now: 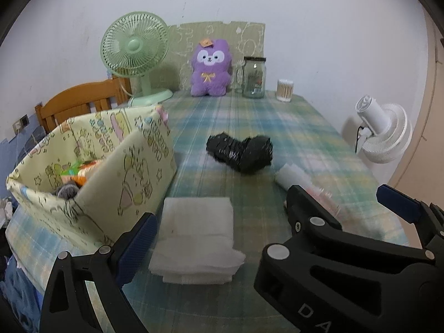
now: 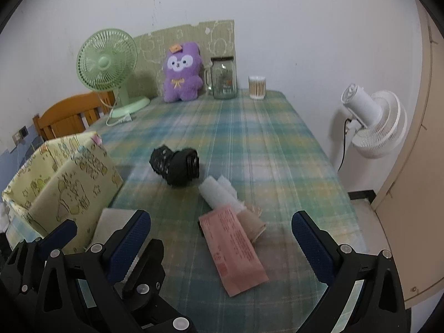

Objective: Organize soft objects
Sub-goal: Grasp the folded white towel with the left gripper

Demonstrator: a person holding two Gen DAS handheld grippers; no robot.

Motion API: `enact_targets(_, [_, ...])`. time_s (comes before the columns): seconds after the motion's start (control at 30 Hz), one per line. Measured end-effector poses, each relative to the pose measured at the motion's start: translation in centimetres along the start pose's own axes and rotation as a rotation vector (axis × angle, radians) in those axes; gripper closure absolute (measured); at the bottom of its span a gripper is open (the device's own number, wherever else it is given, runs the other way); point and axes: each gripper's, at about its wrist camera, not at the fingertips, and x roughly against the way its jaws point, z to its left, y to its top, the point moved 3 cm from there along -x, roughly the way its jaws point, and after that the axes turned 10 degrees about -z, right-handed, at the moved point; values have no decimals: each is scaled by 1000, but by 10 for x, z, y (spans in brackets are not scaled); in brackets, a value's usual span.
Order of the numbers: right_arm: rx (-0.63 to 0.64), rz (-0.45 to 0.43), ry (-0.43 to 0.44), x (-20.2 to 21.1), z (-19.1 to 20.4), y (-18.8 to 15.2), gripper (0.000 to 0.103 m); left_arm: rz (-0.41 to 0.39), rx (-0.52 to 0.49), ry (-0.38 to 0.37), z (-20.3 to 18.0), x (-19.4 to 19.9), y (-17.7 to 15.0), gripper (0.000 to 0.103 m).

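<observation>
A stack of folded white cloths [image 1: 194,238] lies on the plaid table just ahead of my open, empty left gripper [image 1: 219,236]. A black rolled bundle [image 1: 240,149] [image 2: 176,166] sits mid-table. A white roll [image 2: 219,193], a beige roll [image 2: 251,219] and a pink packet [image 2: 236,249] lie ahead of my open, empty right gripper [image 2: 222,238]. A yellow patterned fabric box [image 1: 91,166] [image 2: 61,183] at the left holds several soft items. A purple plush toy [image 1: 211,69] [image 2: 181,73] stands at the back.
A green desk fan [image 1: 136,52] [image 2: 106,63], a glass jar [image 1: 254,76] [image 2: 223,77] and a cotton-swab tub [image 1: 285,90] [image 2: 257,87] stand along the far edge. A white fan [image 2: 371,122] is off the table's right side. A wooden chair [image 1: 80,102] is behind the box.
</observation>
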Motion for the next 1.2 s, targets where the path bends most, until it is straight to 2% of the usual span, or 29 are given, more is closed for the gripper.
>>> enact_targets(0.33, [9, 65, 2, -14, 7, -21, 0, 94, 27, 37, 14, -19, -22, 6])
enact_targets(0.4, [15, 74, 2, -16, 9, -24, 0, 117, 38, 37, 17, -23, -26, 13])
enact_targets(0.57, [9, 95, 10, -21, 9, -29, 1, 125, 36, 50, 19, -28, -29, 21])
enact_targets(0.77, [6, 109, 10, -26, 6, -29, 11, 107, 2, 33, 11, -28, -27, 32])
enact_targets(1.0, [-29, 127, 4, -31, -1, -32, 34, 85, -59, 7, 0, -30, -24, 42])
enact_targets(1.1, [-40, 146, 11, -34, -3, -33, 38, 82, -77, 2, -3, -30, -23, 45])
enact_targets(1.2, [-46, 144, 15, -34, -3, -33, 47, 86, -78, -7, -3, -31, -23, 48])
